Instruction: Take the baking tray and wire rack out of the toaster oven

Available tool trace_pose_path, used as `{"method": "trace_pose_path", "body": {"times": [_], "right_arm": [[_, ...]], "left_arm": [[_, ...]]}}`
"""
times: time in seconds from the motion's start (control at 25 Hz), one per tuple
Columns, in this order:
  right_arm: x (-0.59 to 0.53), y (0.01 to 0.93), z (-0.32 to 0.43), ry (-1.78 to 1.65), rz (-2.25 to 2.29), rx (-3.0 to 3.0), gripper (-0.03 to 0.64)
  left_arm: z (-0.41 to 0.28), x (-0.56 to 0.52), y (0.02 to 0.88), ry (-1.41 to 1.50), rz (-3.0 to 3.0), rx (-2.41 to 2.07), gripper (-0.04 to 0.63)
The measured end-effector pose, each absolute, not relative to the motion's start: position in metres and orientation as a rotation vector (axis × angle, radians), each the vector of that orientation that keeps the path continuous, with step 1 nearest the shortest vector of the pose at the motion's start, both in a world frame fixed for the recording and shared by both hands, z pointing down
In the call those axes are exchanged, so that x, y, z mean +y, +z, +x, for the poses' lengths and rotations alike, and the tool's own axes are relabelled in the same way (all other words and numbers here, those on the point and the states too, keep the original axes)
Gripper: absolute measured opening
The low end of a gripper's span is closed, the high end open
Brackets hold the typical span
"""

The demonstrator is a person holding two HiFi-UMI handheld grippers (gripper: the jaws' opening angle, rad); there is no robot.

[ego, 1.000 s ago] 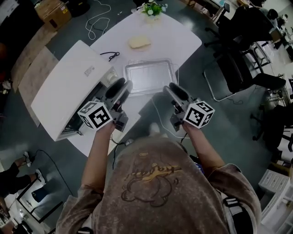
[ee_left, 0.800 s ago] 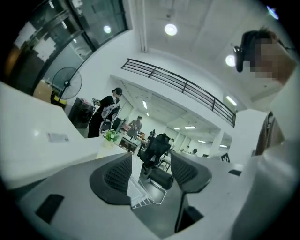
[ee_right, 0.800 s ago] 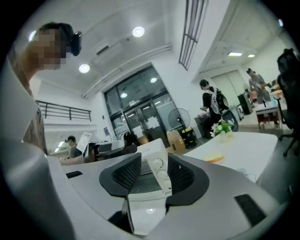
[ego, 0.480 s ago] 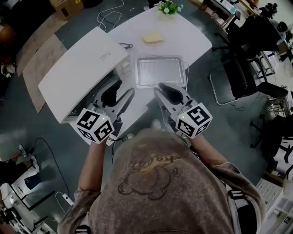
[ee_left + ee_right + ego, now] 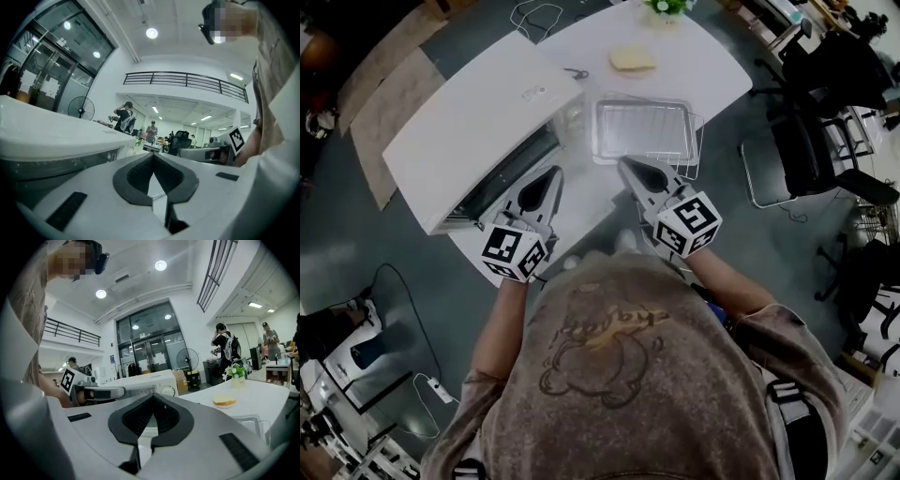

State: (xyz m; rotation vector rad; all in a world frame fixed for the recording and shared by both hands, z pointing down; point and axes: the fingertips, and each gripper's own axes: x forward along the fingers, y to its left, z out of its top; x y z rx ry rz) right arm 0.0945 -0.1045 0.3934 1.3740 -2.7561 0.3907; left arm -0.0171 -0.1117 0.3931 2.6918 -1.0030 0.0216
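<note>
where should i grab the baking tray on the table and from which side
Probably the near long rim of the baking tray, coming low from the person's side. It lies flat on the table with a thin raised lip; the toaster oven stands at its left and the wire rack shows along its right.

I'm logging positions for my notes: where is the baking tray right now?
In the head view the baking tray lies on the white table, just right of the toaster oven and nearer the person than the bread slice.
</note>
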Motion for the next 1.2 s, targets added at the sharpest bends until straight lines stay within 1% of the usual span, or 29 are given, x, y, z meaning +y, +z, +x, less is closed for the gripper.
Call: {"method": "trace_pose_path", "body": {"times": [0.36,1.2], "right_arm": [[-0.107,0.424,0.08,0.429,1.398,-2.728,0.0],[-0.098,0.425,0.063,0.475,1.303,-2.75,0.0]], "left_arm": [[-0.029,-0.112,0.423,0.033,2.612,-1.036,0.004],[-0.039,-0.106,0.428,0.015,2.547,-1.082,0.005]]}}
